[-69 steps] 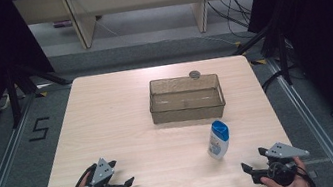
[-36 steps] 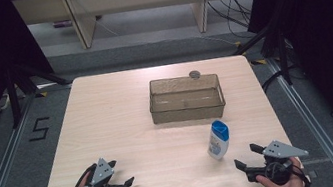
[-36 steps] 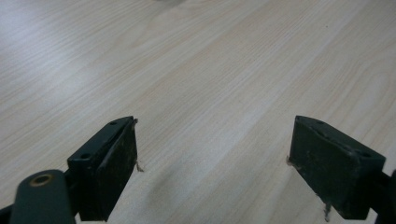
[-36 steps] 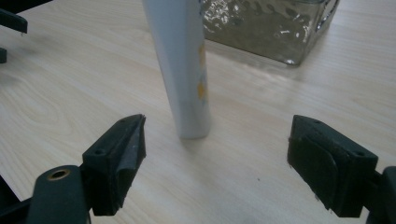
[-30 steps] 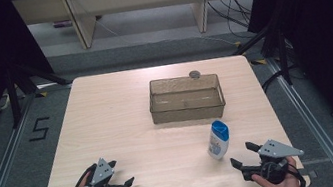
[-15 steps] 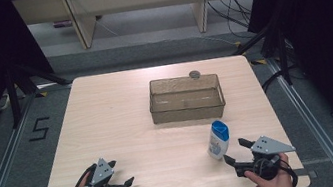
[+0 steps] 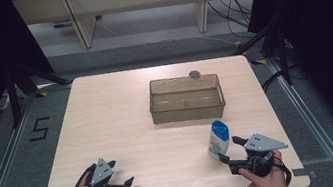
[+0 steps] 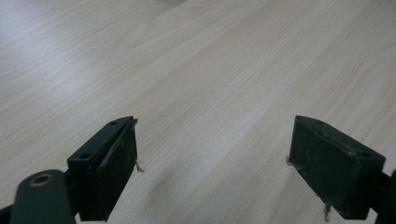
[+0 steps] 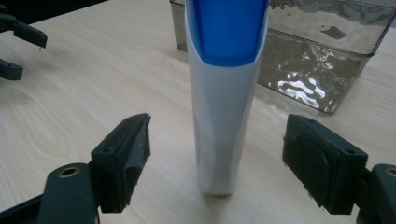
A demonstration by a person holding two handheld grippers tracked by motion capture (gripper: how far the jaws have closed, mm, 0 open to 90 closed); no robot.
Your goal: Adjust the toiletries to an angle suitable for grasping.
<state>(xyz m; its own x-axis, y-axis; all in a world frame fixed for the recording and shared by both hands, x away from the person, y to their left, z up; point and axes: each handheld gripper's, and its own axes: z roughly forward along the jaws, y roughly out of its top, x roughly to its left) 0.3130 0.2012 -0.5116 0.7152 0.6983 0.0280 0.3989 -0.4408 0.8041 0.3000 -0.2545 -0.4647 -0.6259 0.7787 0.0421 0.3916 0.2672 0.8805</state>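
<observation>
Right gripper (image 7: 227,150) at the bottle (image 7: 218,139), jaws apart, no contact.

I find the white bottle with the blue cap standing upright on the table (image 7: 122,115), near its front right edge, just in front of the clear grey bin (image 7: 186,99). In my right gripper view the bottle (image 9: 226,93) stands between my two pads (image 9: 133,156), with a gap showing on each side; nothing is clamped. My left gripper (image 7: 122,185) rests low at the front left of the table, well apart from the bottle, its jaws wide open over bare wood (image 8: 210,84) and holding nothing.
</observation>
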